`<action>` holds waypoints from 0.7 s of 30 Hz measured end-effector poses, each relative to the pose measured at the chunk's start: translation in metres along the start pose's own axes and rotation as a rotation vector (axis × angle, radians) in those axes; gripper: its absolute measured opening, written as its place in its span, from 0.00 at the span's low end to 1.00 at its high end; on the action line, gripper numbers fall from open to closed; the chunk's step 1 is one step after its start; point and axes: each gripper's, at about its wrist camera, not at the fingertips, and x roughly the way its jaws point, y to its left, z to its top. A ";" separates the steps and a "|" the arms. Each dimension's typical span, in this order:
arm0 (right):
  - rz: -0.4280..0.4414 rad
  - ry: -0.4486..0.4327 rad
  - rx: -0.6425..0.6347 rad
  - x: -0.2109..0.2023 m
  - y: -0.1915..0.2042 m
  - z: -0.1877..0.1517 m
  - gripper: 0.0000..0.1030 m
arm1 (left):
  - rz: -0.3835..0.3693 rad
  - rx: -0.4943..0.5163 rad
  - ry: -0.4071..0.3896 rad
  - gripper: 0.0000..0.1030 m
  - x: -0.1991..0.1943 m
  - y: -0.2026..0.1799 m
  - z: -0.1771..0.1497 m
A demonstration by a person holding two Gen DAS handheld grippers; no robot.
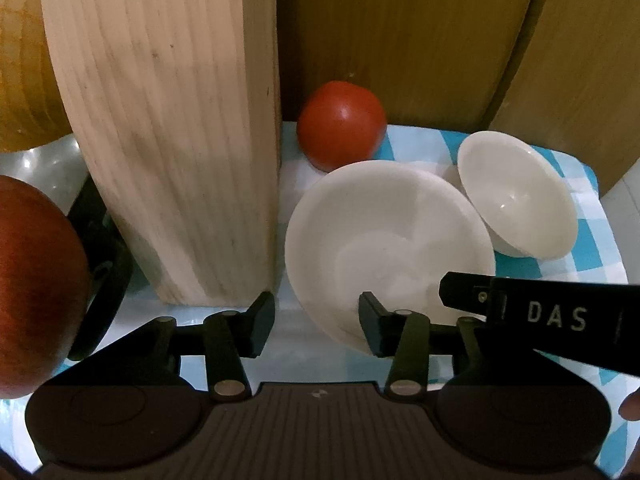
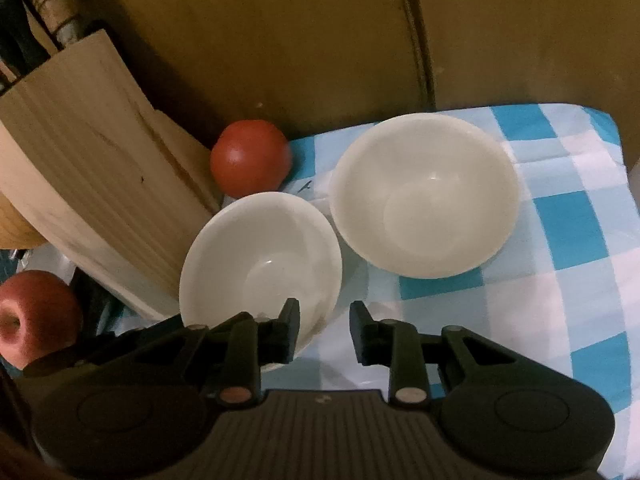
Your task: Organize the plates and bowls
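From the left wrist, the left gripper is spread, its right finger at the near bowl, which sits just right of the wooden block; the far bowl lies beyond. From the right wrist, the right gripper is spread, straddling the near bowl's rim beside the wooden block, with the far bowl on the checked cloth.

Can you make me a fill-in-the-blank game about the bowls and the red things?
1. The table holds ___ white bowls: near bowl, far bowl.
2. The tomato is colored ___.
3. The tablecloth has blue and white ___.
4. The right tool is open and holds ___.

Missing words: two; red; checks; nothing
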 end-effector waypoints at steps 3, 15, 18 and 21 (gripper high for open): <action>-0.008 0.006 -0.012 0.004 0.002 0.001 0.10 | 0.012 0.014 0.005 0.51 0.001 -0.003 0.000; 0.030 0.008 -0.023 0.000 0.002 -0.001 0.07 | -0.013 0.007 0.004 0.29 -0.002 0.001 0.002; 0.038 -0.005 -0.030 -0.006 0.003 -0.002 0.07 | -0.005 0.016 -0.009 0.29 -0.009 -0.002 0.002; 0.046 -0.014 -0.033 -0.014 0.004 -0.003 0.07 | 0.001 0.023 -0.019 0.29 -0.019 -0.003 -0.002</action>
